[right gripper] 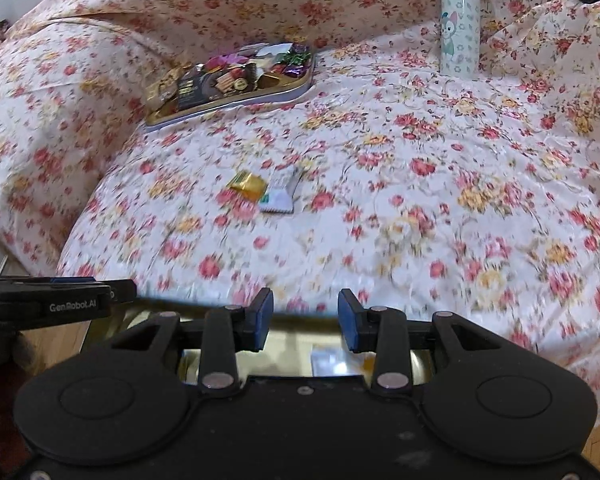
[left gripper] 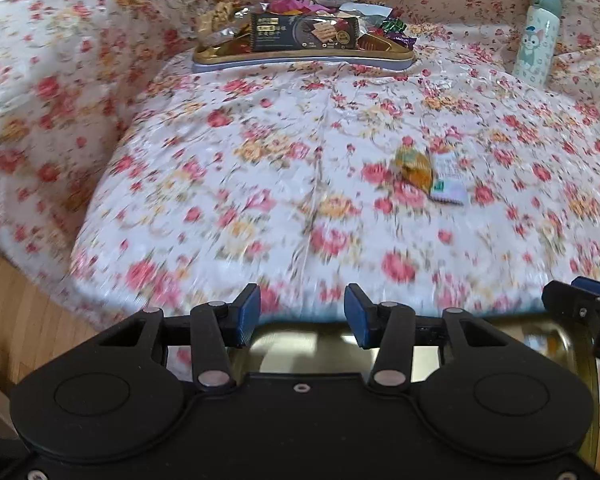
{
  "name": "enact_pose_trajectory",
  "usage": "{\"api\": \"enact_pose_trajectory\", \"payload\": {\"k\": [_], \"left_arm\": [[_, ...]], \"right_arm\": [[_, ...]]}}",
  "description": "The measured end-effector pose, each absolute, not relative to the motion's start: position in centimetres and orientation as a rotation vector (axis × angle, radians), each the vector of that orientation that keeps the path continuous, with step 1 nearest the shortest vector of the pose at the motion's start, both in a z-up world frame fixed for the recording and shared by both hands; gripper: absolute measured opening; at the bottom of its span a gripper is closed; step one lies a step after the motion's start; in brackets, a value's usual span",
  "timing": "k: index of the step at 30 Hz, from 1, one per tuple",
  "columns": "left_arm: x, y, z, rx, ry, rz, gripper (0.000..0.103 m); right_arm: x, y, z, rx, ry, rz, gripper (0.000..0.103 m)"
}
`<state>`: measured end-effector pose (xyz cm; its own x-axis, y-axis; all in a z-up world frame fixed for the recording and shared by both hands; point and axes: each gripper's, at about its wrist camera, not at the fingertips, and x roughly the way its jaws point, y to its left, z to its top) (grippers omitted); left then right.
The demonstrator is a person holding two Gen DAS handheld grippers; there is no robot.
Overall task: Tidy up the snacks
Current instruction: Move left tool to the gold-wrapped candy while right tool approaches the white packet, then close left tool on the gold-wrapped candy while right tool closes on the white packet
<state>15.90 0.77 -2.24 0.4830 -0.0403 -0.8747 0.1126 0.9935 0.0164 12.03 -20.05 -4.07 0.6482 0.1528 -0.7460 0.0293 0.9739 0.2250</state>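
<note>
Both my left tool and right tool stand apart, empty, above a shiny gold tin. Crinkly snacks lie mid-bed; a heaped oval tray sits at the far edge.

The left gripper and right gripper are alike: matte black plastic bodies with two round raised discs, angular linkage arms pinned by silver rivets, small screws along the base, and ribbed blue finger pads. White "GenRobot.AI" lettering marks one side.
</note>
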Motion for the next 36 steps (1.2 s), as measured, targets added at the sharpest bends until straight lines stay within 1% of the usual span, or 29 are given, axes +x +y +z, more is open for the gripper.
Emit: {"api": "enact_pose_trajectory", "payload": {"k": [7, 14, 15, 16, 19, 25, 29, 33, 36], "left_arm": [[20.6, -1.4, -3.6, 0.101, 1.079, -0.144, 0.055], [24.7, -3.7, -5.3, 0.113, 1.134, -0.205, 0.054], [25.2, -4.0, -5.5, 0.118, 1.133, -0.214, 0.056], [25.4, -4.2, -5.5, 0.126, 1.122, -0.218, 0.058], [26.4, -4.4, -5.4, 0.126, 1.104, -0.220, 0.058], [28.8, -3.6, -5.5, 0.038, 1.102, -0.192, 0.058], [29.9, -3.4, -5.7, 0.048, 1.090, -0.158, 0.059], [30.4, -3.8, -6.1, 0.066, 1.080, -0.152, 0.064], [30.4, -3.7, -6.2, 0.060, 1.073, -0.153, 0.065]], "right_arm": [[16.4, -20.7, -5.2, 0.248, 0.896, 0.041, 0.038], [19.1, -21.0, -6.1, 0.260, 0.913, 0.029, 0.038], [19.5, -21.0, -6.2, 0.261, 0.916, 0.029, 0.038], [19.7, -21.0, -6.4, 0.262, 0.917, 0.029, 0.038], [20.4, -21.0, -6.6, 0.262, 0.923, 0.030, 0.039], [21.6, -20.5, -6.8, 0.263, 0.926, 0.038, 0.039], [22.2, -20.0, -6.6, 0.258, 0.916, 0.049, 0.039], [22.8, -19.4, -6.2, 0.250, 0.903, 0.063, 0.039], [23.5, -18.7, -6.0, 0.238, 0.896, 0.077, 0.039]]}}
